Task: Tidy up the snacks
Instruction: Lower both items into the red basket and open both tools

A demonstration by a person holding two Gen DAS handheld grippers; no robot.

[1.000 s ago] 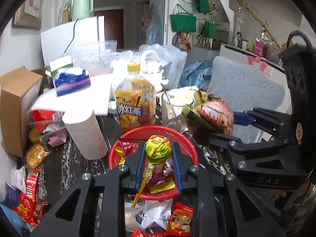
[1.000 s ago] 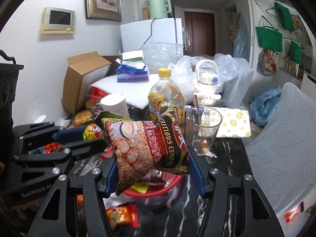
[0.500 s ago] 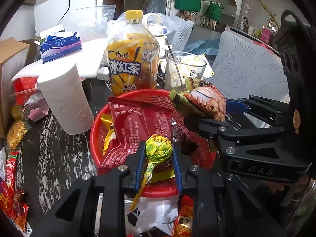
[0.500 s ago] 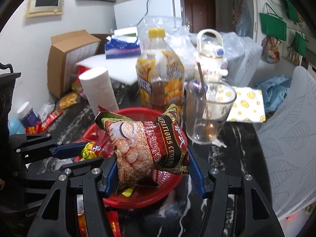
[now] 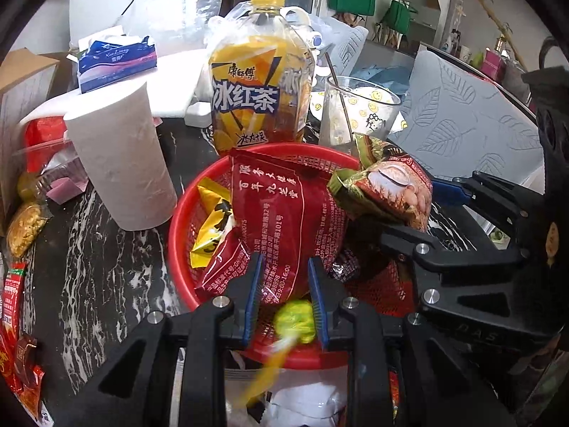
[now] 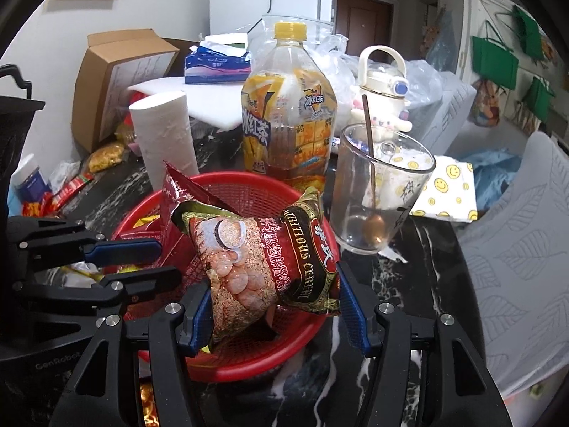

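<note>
Over the red basket [image 5: 177, 235] in the middle of the dark marbled surface [image 5: 89, 277], both tools hang close together. The left hand-held gripper [image 5: 284, 295] has its blue pads drawn in, yet the green lollipop [image 5: 295, 322] sits blurred low between them, its yellow stick trailing toward the near edge; whether the pads press it cannot be told. The right hand-held gripper [image 6: 274, 306] pinches a cereal packet [image 6: 263, 259] by its sides, the packet above the basket's near right part. Inside the basket lie a large red packet [image 5: 284, 213] and a yellow wrapper [image 5: 209, 220].

Just beyond the basket's far rim stands an iced tea bottle [image 6: 288, 114] with a yellow cap. To its right is a glass cup [image 6: 380, 192] with a spoon in it, close to the basket's right rim. At the far left of the basket stands a white paper roll [image 5: 121, 156], nearly touching the rim. Loose snack packets [image 5: 17, 313] crowd the left edge of the surface. Farther back are a tissue pack [image 6: 217, 64], a cardboard box [image 6: 117, 82] and a white kettle-shaped bottle [image 6: 384, 89].
</note>
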